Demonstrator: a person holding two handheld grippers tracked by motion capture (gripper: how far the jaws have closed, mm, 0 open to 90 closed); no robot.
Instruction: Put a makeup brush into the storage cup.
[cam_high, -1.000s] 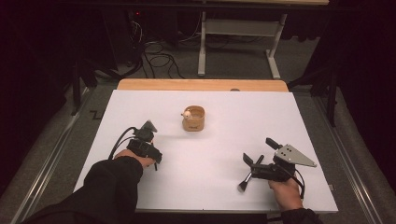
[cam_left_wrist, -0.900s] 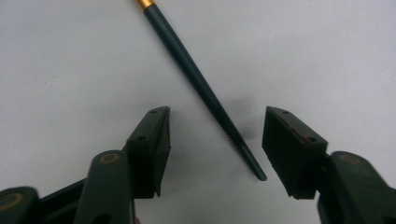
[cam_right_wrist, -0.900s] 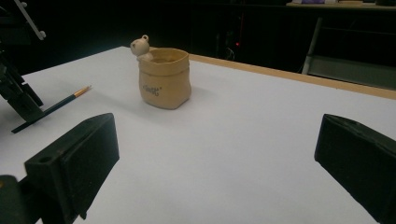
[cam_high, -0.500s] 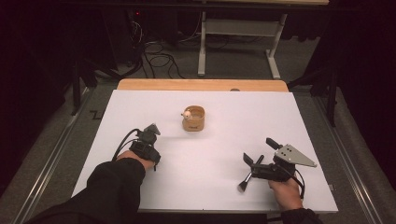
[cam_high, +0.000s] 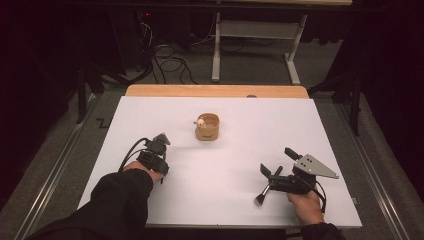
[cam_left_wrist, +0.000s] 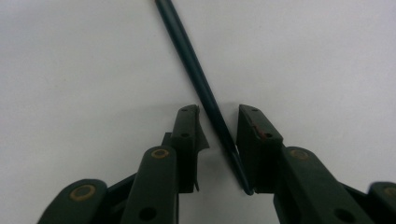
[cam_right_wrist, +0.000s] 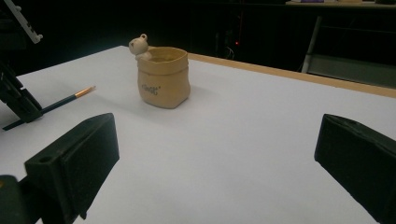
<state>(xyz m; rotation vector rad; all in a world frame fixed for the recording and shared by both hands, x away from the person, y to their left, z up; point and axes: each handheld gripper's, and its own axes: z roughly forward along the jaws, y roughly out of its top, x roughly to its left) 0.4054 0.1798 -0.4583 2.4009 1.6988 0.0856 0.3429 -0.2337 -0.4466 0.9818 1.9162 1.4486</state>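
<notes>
A thin dark pencil-like stick (cam_left_wrist: 196, 70) lies on the white table (cam_high: 240, 150); its copper-coloured tip (cam_right_wrist: 86, 91) points toward a tan pot (cam_high: 207, 127) with a small bear figure on its rim. My left gripper (cam_left_wrist: 217, 112) straddles the stick's near end. Its jaws have just been closing and stand narrow, the right one at the stick, the left one a little apart from it. In the high view the left gripper (cam_high: 160, 142) sits at the table's left. My right gripper (cam_high: 276, 161) rests at the right, jaws wide open and empty, facing the pot (cam_right_wrist: 163, 81).
A black brush (cam_high: 264, 191) lies on the table just in front of the right gripper's hand. A wooden strip (cam_high: 215, 91) borders the table's far edge. Beyond it stand a desk frame and cables on the floor.
The left gripper's jaws have drawn closer together. Both hands have stayed where they were, and the pot and brush have not moved.
</notes>
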